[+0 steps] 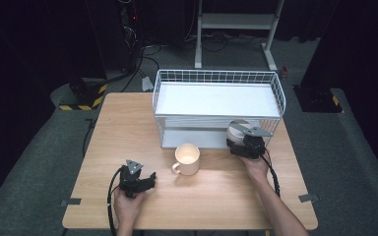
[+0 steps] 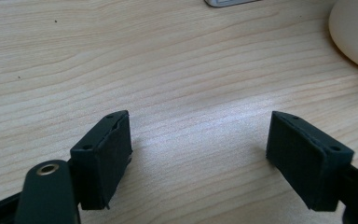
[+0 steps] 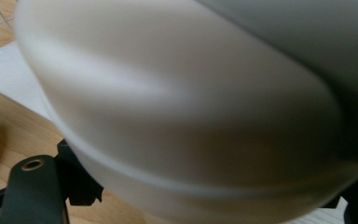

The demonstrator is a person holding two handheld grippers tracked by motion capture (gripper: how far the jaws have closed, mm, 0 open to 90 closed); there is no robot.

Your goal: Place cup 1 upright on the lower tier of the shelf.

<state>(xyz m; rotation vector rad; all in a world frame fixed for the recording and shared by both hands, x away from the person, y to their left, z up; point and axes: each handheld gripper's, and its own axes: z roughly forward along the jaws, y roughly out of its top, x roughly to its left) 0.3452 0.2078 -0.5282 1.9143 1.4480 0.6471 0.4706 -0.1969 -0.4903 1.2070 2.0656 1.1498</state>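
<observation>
The right gripper (image 1: 244,140) pinches a pale cup (image 3: 186,107) at the wire rack's (image 1: 216,77) lower shelf — the left gripper (image 2: 198,149) stands spread, empty, beside a cream mug (image 1: 187,158).

- You see the table (image 1: 128,123) brightly lit from above in the high view, while the surrounding room sinks into near black.
- A soft glare patch lies on the wood just in front of the mug (image 1: 187,158).
- Your left gripper view is sharp, with short shadows under the jaws.
- Your right gripper view is blurred: the pale cup (image 3: 186,107) sits too close to focus.
</observation>
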